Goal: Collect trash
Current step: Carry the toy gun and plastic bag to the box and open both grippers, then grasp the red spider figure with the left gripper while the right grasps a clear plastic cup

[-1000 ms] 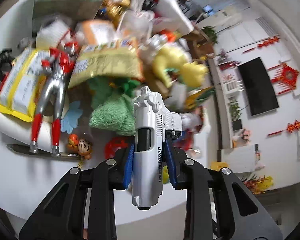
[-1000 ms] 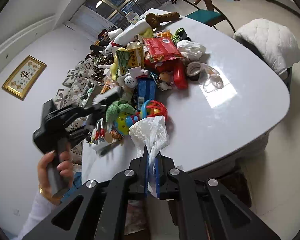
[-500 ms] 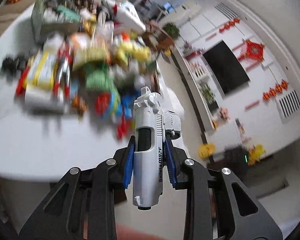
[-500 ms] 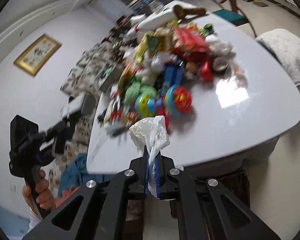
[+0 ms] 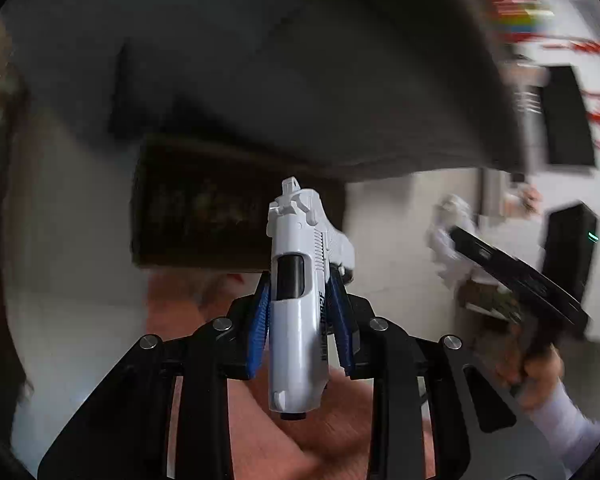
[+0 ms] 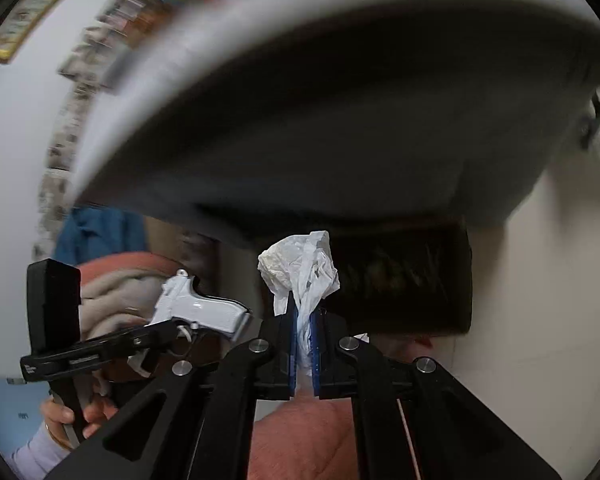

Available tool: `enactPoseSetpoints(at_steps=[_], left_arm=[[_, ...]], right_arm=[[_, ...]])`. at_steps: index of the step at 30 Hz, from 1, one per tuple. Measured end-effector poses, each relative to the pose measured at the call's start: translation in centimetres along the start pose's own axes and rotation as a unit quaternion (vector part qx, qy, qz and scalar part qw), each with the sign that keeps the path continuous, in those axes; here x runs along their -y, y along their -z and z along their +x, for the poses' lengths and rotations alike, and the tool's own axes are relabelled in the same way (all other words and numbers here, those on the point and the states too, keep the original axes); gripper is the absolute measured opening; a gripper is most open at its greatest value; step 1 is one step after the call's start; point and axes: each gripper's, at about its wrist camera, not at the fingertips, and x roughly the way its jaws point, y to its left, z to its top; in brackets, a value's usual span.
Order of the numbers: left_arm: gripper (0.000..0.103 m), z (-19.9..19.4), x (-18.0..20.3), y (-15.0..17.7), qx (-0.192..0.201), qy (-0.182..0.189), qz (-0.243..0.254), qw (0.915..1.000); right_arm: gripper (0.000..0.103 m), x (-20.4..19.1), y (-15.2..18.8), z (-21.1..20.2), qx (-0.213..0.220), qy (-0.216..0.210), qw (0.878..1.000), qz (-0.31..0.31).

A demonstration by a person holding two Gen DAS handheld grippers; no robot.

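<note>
Left wrist view: a second ago your left tongs looked down on the cluttered white surface; now they have dropped below its rim, and the surface's dark underside fills the upper frame. The blue pads remain clamped on the white plastic toy pistol, its barrel end toward the camera. Under the surface, just behind the pistol, stands a dark open box; its contents are too blurred to name. To the right of the pistol your right tongs show side-on, carrying the crumpled white tissue, with your right hand on the handle.

Right wrist view: your right tongs have likewise sunk beneath the surface's white rim. They are closed together on the crumpled white tissue, which sticks up past the tips. The dark box sits directly behind the tissue. Left of the tissue, your left tongs hold the white pistol over a heap of pinkish cloth.
</note>
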Motion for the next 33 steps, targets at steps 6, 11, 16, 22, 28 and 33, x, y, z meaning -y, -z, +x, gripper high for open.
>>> enactPoseSetpoints(at_steps=[6, 11, 16, 22, 28, 33], left_arm=[[0.026, 11.8, -4.5, -2.7, -0.041, -0.079, -0.029, 0.9956], [0.047, 16.1, -6.6, -4.7, -0.069, -0.139, -0.039, 0.987], [0.068, 14.5, -5.2, -4.1, -0.054, -0.2, -0.011, 0.9783], [0.07, 7.6, 0.2, -3.2, 0.001, -0.25, 0.037, 0.9675], [0.075, -1.3, 7.1, -1.7, 0.08, -0.24, 0.076, 0.9645], [0.082, -7.4, 12.7, -2.1, 0.154, -0.222, 0.121, 0.9552]], right_arm=[[0.039, 4.7, -0.9, 10.3, -0.034, 0.065, 0.997, 0.031], [0.085, 5.8, -1.4, 13.6, -0.05, 0.122, 0.991, 0.039], [0.086, 4.8, -0.7, 11.6, -0.039, 0.118, 0.992, 0.029], [0.086, 3.5, 0.2, 5.0, 0.003, 0.073, 0.996, 0.051], [0.091, 0.2, 0.2, -3.8, 0.07, 0.039, 0.996, 0.045], [0.095, -1.7, -0.6, -11.0, 0.136, 0.034, 0.989, 0.045]])
